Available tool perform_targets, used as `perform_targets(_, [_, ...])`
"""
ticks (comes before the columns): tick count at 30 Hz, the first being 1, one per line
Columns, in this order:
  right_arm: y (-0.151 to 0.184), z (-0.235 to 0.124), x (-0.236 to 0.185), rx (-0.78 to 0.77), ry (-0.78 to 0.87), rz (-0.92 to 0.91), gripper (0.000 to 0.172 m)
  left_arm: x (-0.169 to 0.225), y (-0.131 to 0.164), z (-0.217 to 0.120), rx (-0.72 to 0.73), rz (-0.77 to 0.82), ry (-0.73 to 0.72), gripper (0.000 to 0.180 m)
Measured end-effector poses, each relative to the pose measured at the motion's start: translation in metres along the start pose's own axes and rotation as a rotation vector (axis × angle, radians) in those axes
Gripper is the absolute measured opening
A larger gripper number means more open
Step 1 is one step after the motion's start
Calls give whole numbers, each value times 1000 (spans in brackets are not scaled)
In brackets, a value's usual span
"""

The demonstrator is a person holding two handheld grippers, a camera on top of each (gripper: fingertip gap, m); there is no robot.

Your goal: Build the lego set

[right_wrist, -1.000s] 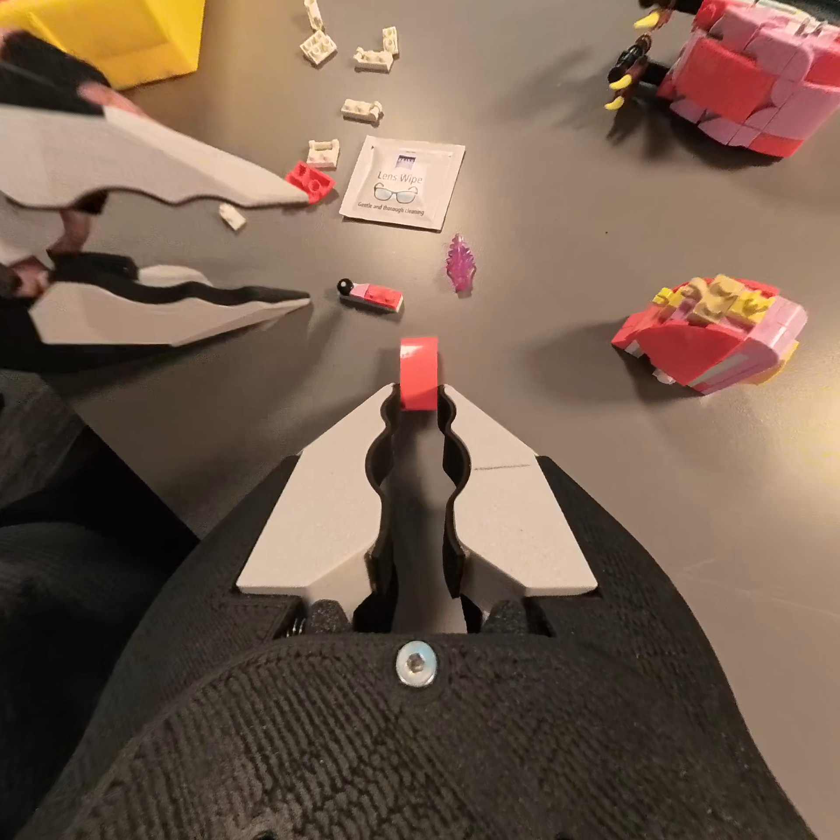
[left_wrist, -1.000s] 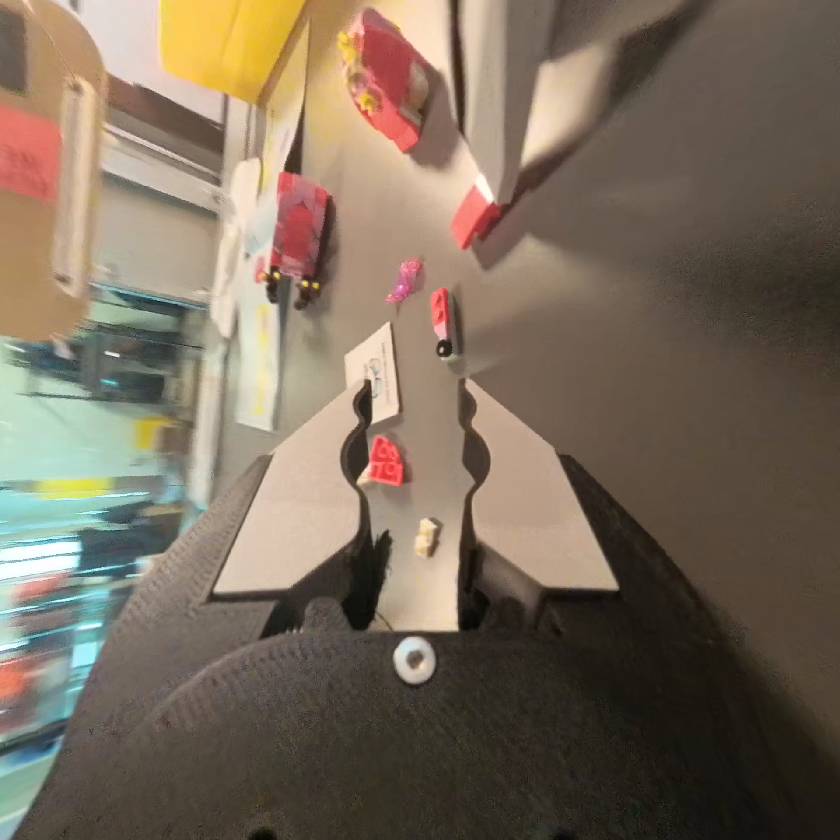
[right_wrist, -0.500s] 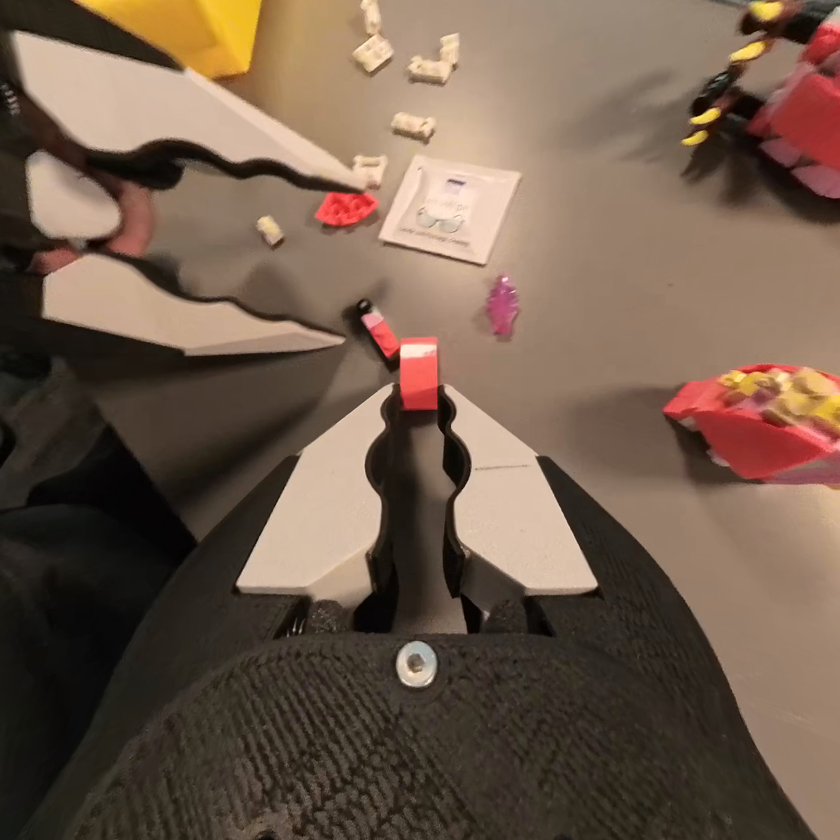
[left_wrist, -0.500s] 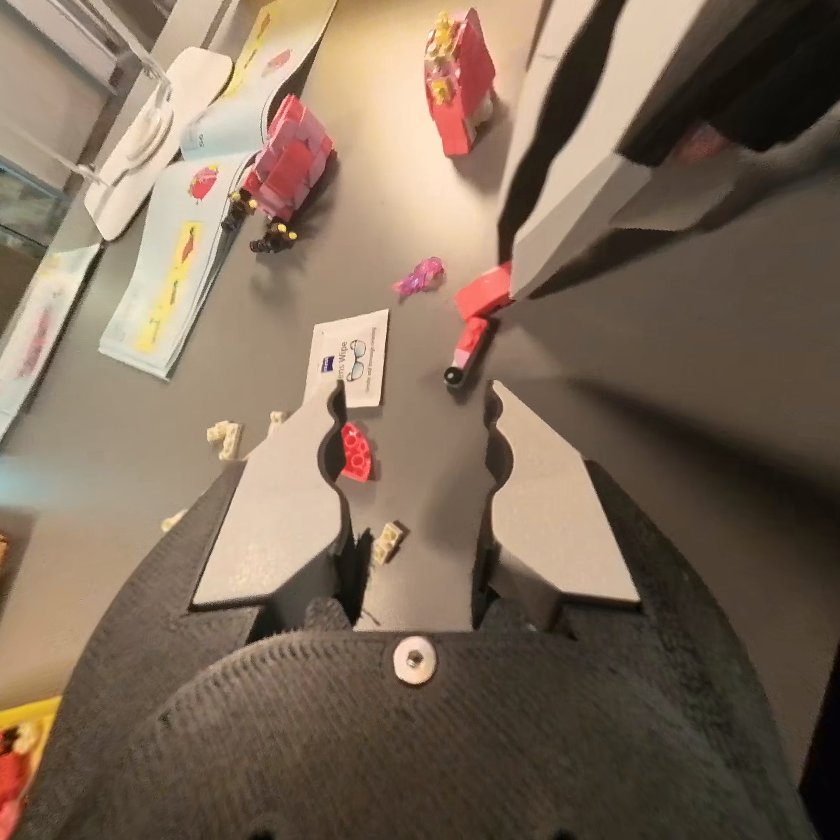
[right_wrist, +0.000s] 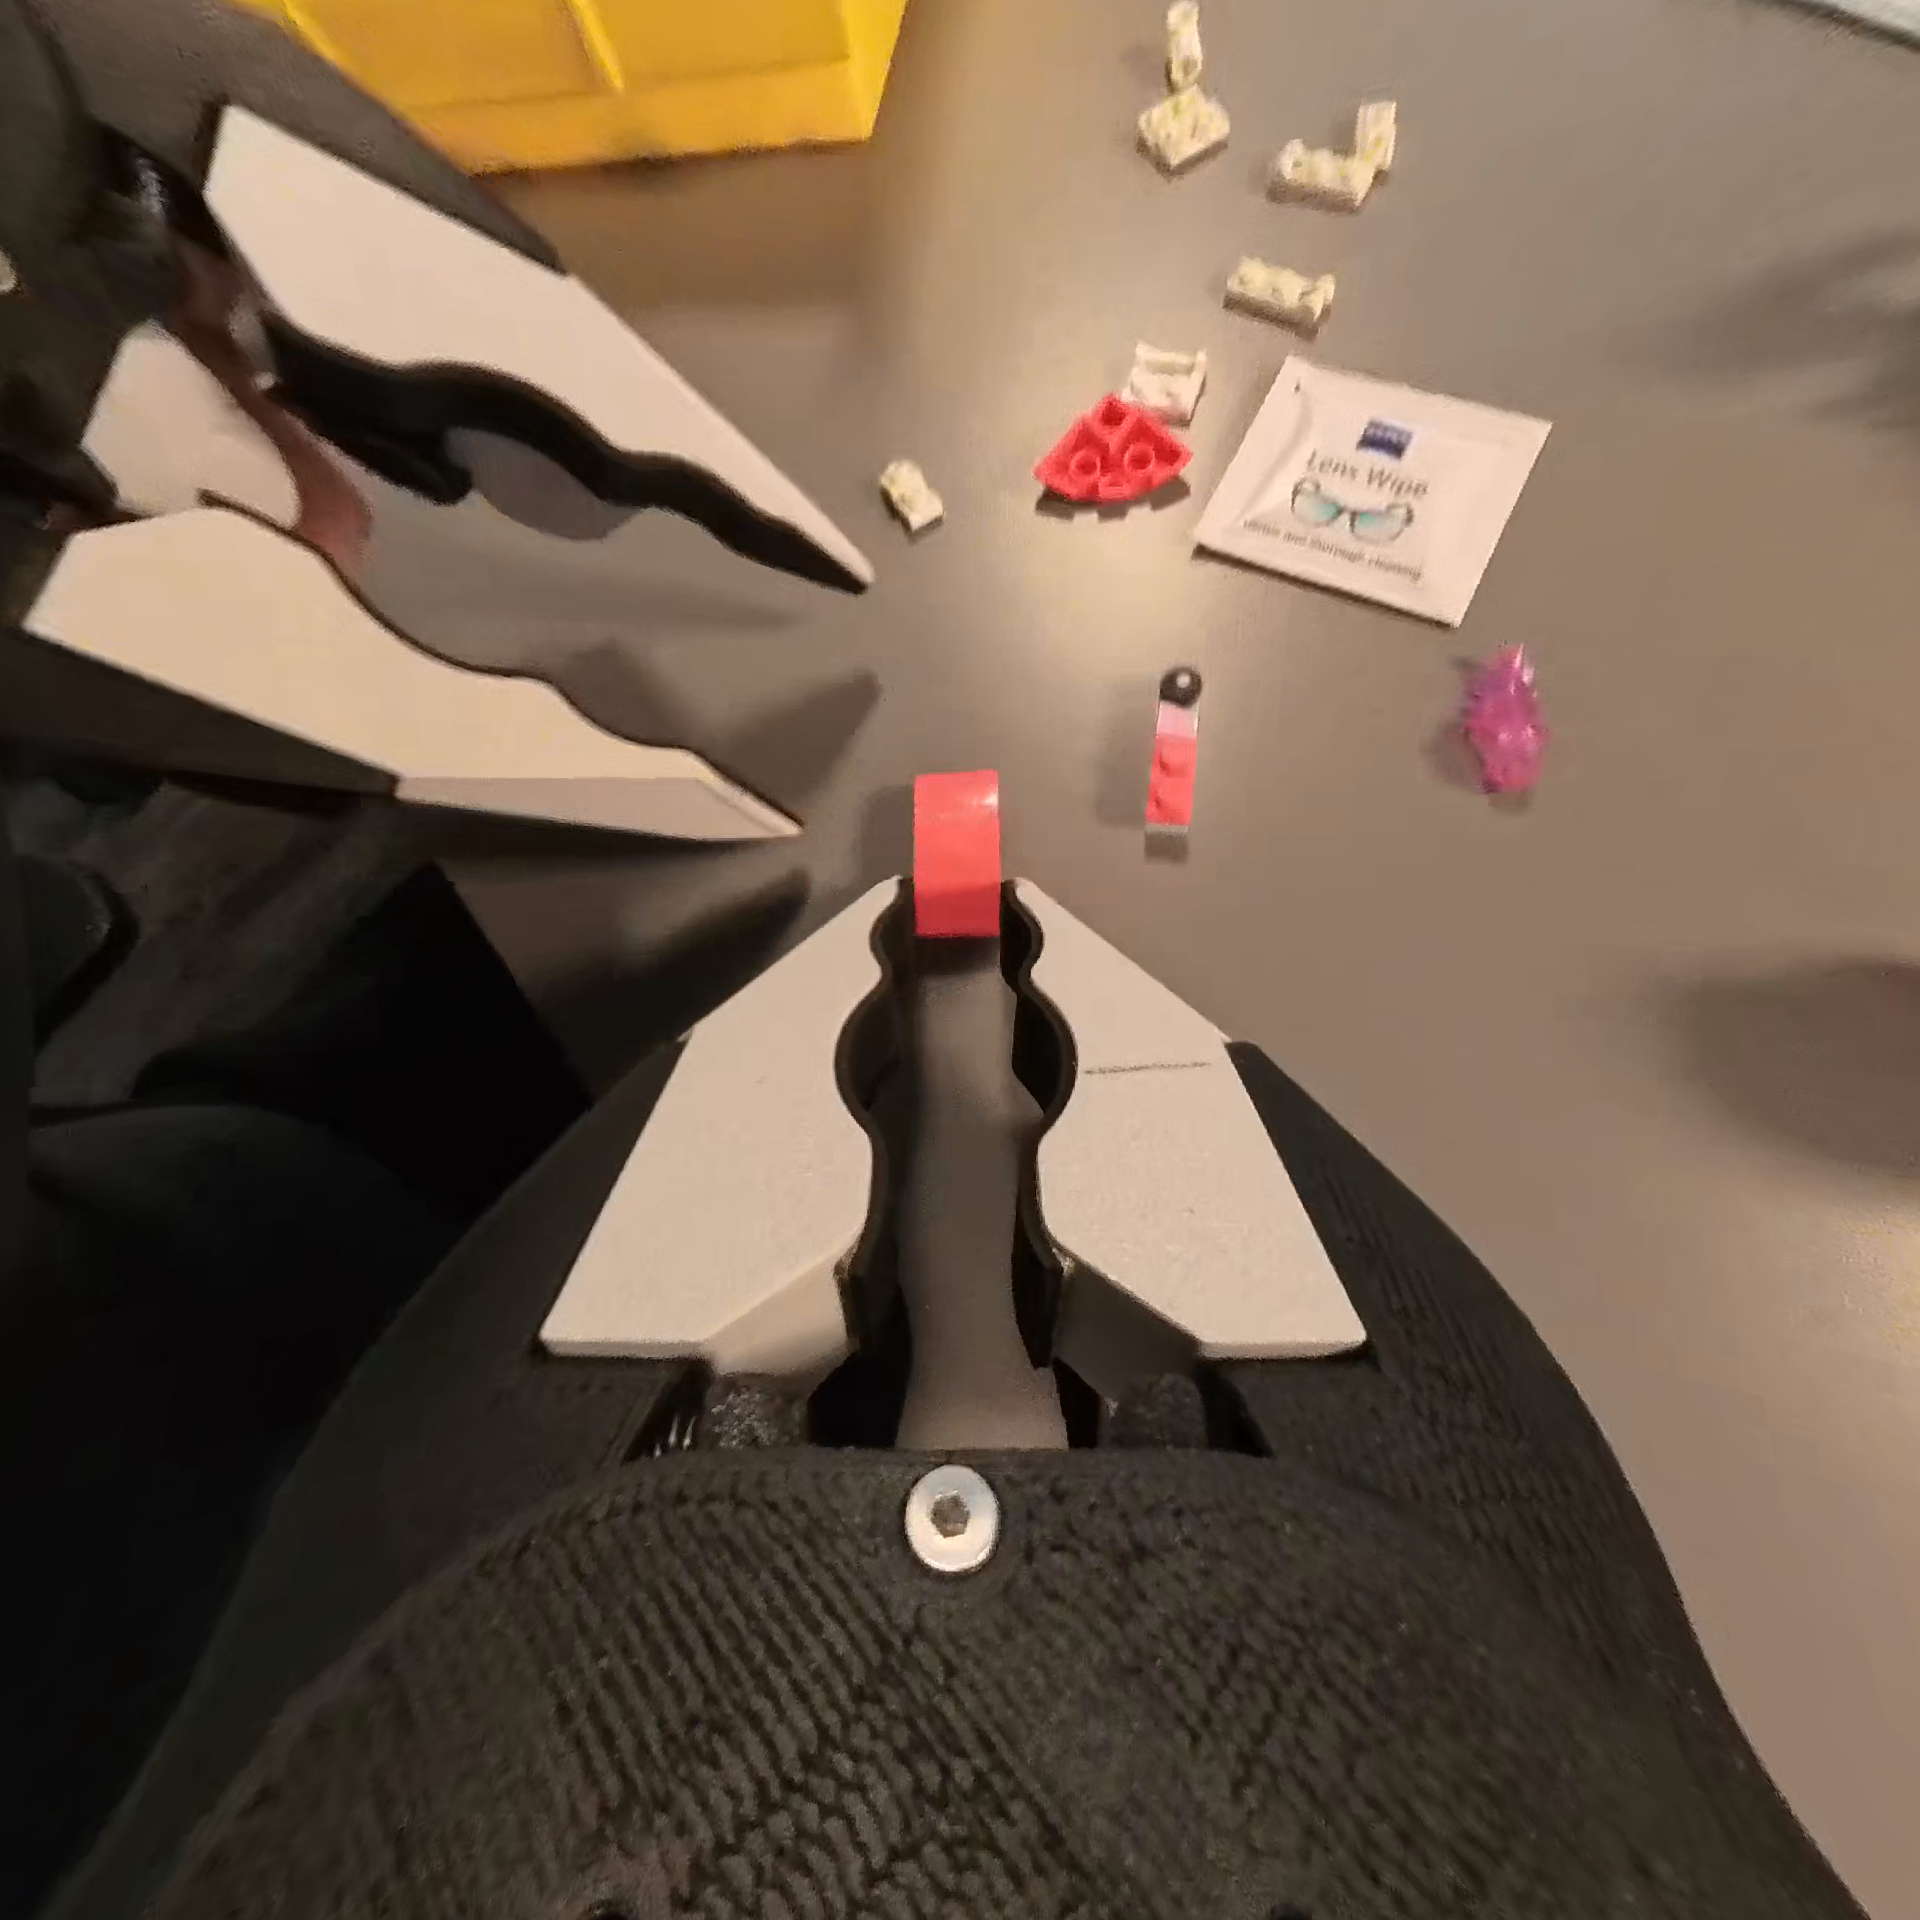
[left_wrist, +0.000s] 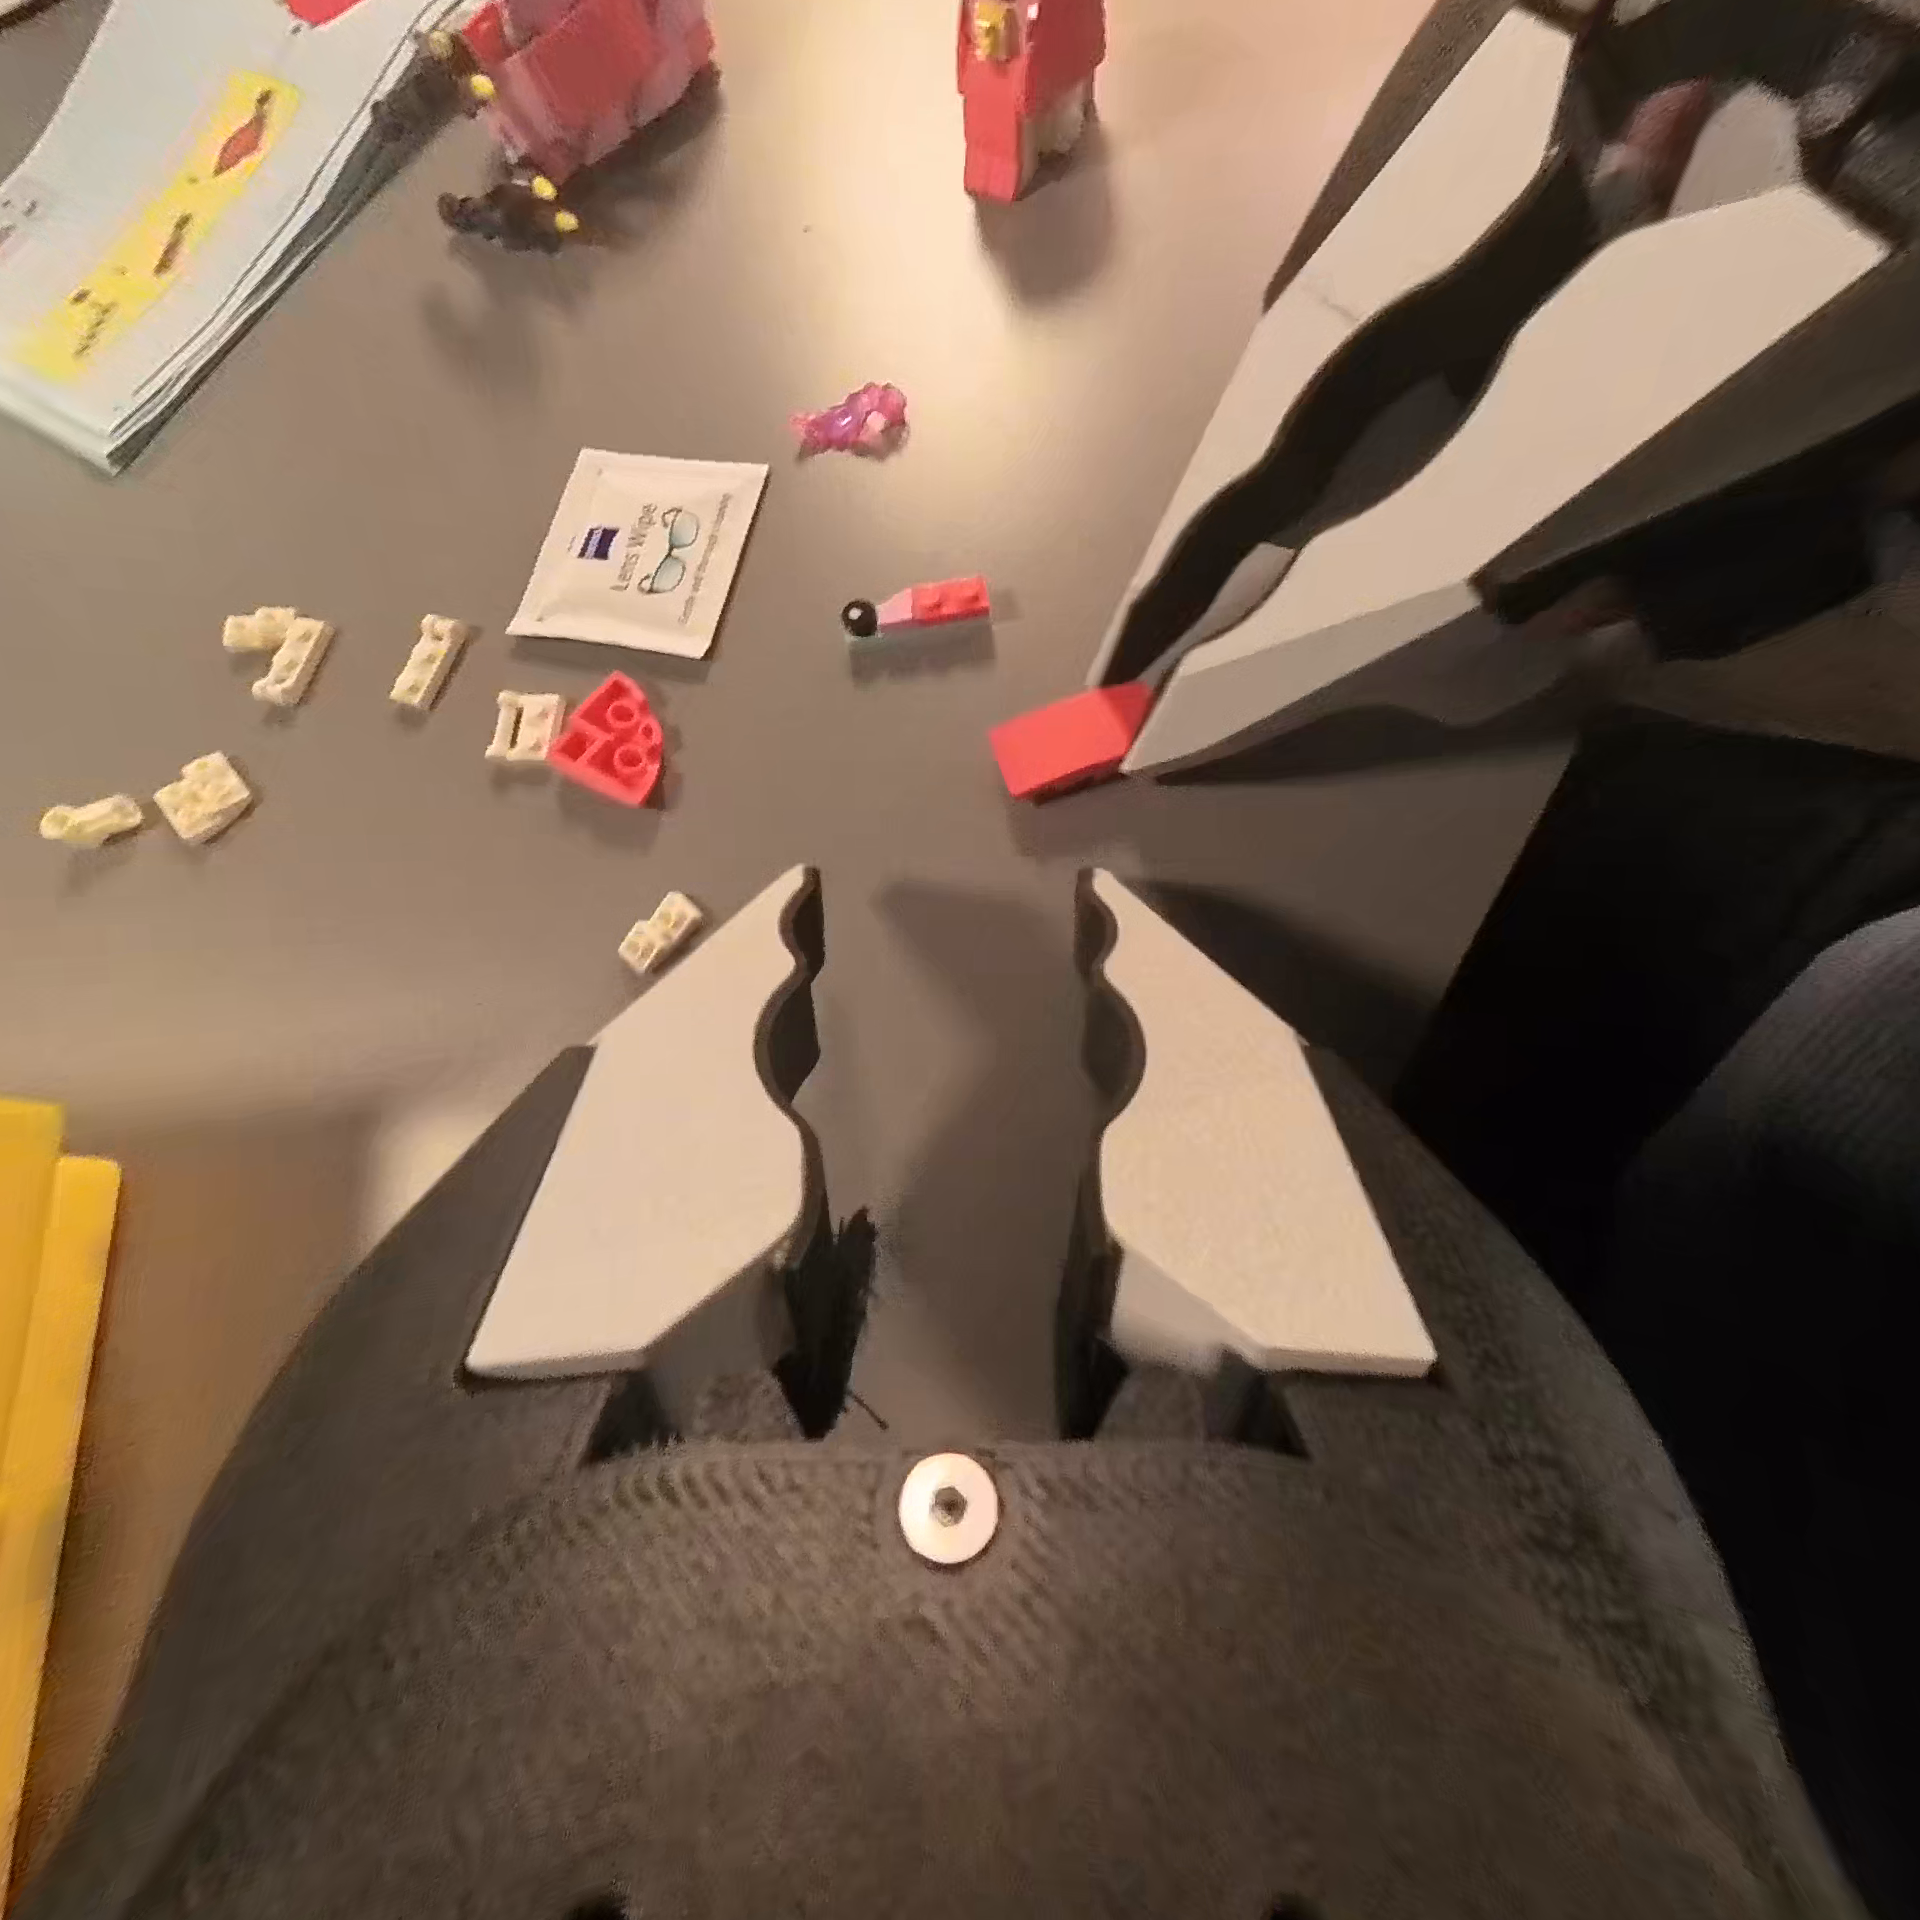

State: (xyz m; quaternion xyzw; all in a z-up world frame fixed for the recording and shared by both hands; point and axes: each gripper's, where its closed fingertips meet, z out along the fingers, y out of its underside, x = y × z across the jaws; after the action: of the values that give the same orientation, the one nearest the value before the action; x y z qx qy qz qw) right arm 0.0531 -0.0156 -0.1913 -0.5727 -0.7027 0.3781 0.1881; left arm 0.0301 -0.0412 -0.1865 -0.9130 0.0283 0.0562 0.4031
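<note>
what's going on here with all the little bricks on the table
A person works two handheld grippers over a grey table strewn with toy bricks. The right gripper pinches a smooth red brick at its fingertips, above the table. The left gripper is open and empty, with a small cream piece just beside its fingertip and a red studded wedge further ahead.

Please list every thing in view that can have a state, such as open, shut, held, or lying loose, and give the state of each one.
Left gripper: open, nothing between its fingers.
Right gripper: shut on the red curved brick.
Red curved brick: held at the fingertips, above the table.
Red wedge plate: lying loose, studs up.
Wipe sachet: flat, unopened.
Booklet: lying open.
</note>
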Motion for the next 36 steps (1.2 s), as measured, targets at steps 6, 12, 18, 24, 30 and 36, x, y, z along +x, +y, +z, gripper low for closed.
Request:
perform_targets(6, [-6,1,-3,29,-12,-22,38,2,-1,-18,74,-69,46,46])
perform_targets(12, [2,-3,-15,28,-74,-23,36,9,10,-26,56,-116,61,36])
perform_targets(18, [-4,5,-31,51,-130,-68,39,21,16,-34,42,-184,128,34])
perform_targets(24, [-16,-3,-61,161,-296,-119,39,6,12,-35,64,-329,63,11])
perform_targets(30, [-25,-21,11,202,-118,-136,39,14,11,-19,-24,-264,-21,53])
perform_targets(36, [-11,-6,30,65,-144,-67,42,15,10,-6,-74,-216,-89,53])
